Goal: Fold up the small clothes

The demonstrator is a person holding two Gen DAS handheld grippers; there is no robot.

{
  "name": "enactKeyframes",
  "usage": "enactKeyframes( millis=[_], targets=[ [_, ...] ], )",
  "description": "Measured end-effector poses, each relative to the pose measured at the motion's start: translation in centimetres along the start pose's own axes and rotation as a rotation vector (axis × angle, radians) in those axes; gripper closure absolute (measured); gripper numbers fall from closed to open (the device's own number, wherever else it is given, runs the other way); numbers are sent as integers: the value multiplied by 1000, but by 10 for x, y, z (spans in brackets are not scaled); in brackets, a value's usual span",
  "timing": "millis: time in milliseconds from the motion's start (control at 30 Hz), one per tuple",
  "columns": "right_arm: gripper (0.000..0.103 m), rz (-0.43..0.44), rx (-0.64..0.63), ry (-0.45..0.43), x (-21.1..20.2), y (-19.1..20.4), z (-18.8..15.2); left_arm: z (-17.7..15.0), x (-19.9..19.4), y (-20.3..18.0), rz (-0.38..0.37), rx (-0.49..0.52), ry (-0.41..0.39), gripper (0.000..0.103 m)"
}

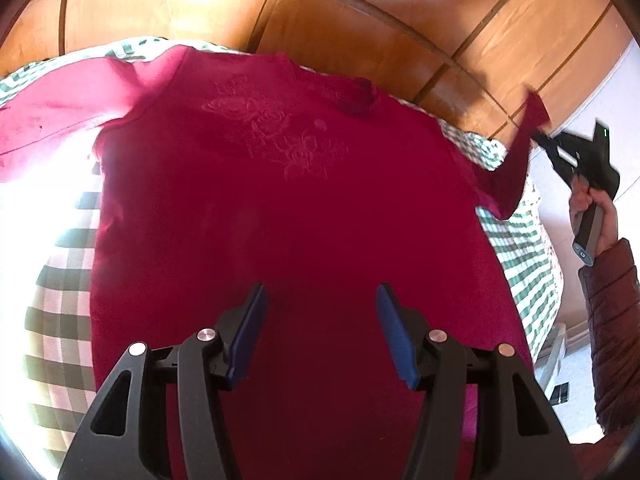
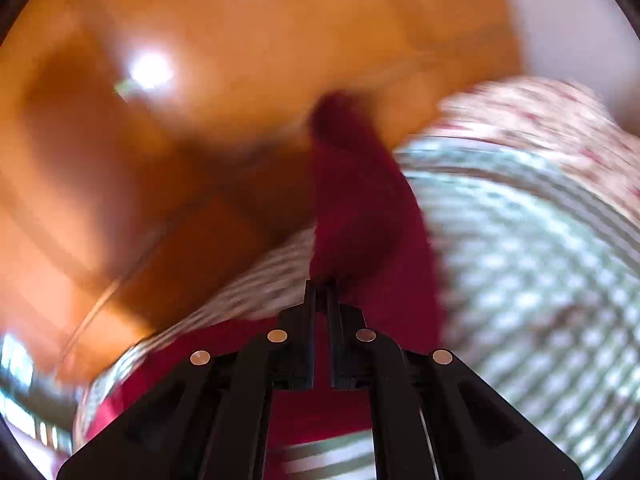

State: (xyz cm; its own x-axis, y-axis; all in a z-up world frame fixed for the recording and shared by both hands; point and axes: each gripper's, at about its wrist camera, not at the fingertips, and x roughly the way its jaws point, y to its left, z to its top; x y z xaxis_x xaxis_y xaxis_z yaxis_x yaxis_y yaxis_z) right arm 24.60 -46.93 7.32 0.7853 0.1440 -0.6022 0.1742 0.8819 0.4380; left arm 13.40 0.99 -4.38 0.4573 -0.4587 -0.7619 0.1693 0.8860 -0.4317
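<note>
A dark pink long-sleeved shirt [image 1: 280,208] with a faint flower print lies flat on the checked bedcover [image 1: 60,280], neck toward the wooden headboard. My left gripper [image 1: 320,300] hovers open over the shirt's lower middle, its blue pads apart with nothing between them. The shirt's right sleeve [image 1: 516,168] is lifted off the bed, and my right gripper [image 1: 538,134], held in a hand, is shut on its cuff. In the blurred right wrist view that sleeve [image 2: 360,216] runs up from my right gripper's [image 2: 322,288] closed jaws.
A glossy wooden headboard [image 1: 320,20] stands behind the bed. The shirt's left sleeve [image 1: 52,112] lies spread out to the left. A person's hand and dark padded sleeve [image 1: 612,320] are at the right edge. Pale floor [image 1: 576,392] shows beside the bed.
</note>
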Motion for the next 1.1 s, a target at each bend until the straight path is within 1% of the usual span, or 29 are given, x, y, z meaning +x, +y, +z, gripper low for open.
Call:
enactKeyframes(
  millis=[67, 100, 167, 233, 333, 367, 433, 467, 500, 633, 733, 767, 800, 900, 967, 1033, 1067, 1100],
  targets=[
    [99, 80, -102, 41, 18, 56, -12, 2, -5, 2, -5, -2, -13, 47],
    [99, 111, -135, 62, 25, 76, -19, 4, -6, 3, -6, -6, -19, 47],
    [99, 179, -218, 118, 45, 124, -40, 7, -10, 6, -15, -17, -29, 47],
    [99, 209, -297, 165, 61, 162, -63, 11, -13, 10, -23, -30, -43, 47],
    [100, 257, -381, 241, 83, 203, -94, 19, -15, 16, -30, -47, -57, 47],
    [100, 279, -410, 278, 90, 215, -106, 22, -15, 18, -32, -49, -61, 47],
    [86, 294, -414, 310, 92, 225, -122, 30, -14, 23, -27, -62, -72, 46],
    [61, 300, -397, 305, 92, 225, -125, 35, -13, 26, -31, -71, -74, 46],
    [41, 301, -376, 294, 90, 221, -124, 41, -11, 30, -39, -87, -75, 46],
    [40, 298, -287, 264, 63, 189, -123, 64, 0, 44, -58, -152, -79, 47],
    [39, 272, -215, 267, 39, 146, -132, 87, 16, 47, -69, -173, -76, 47],
    [34, 252, -188, 274, 33, 130, -137, 94, 22, 45, -71, -170, -73, 47],
    [32, 233, -172, 275, 27, 117, -140, 103, 31, 40, -70, -162, -67, 47],
    [32, 168, -87, 273, 15, 73, -149, 123, 56, 28, -69, -147, -44, 47],
    [32, 155, -37, 271, 12, 53, -149, 138, 75, 19, -66, -141, -23, 48],
    [32, 169, 33, 266, 17, 37, -148, 147, 88, 13, -70, -139, -10, 48],
    [32, 178, 51, 260, 17, 32, -146, 153, 96, 9, -68, -139, -3, 51],
    [26, 185, 74, 248, 21, 29, -143, 157, 102, 6, -72, -141, -1, 58]
  ],
)
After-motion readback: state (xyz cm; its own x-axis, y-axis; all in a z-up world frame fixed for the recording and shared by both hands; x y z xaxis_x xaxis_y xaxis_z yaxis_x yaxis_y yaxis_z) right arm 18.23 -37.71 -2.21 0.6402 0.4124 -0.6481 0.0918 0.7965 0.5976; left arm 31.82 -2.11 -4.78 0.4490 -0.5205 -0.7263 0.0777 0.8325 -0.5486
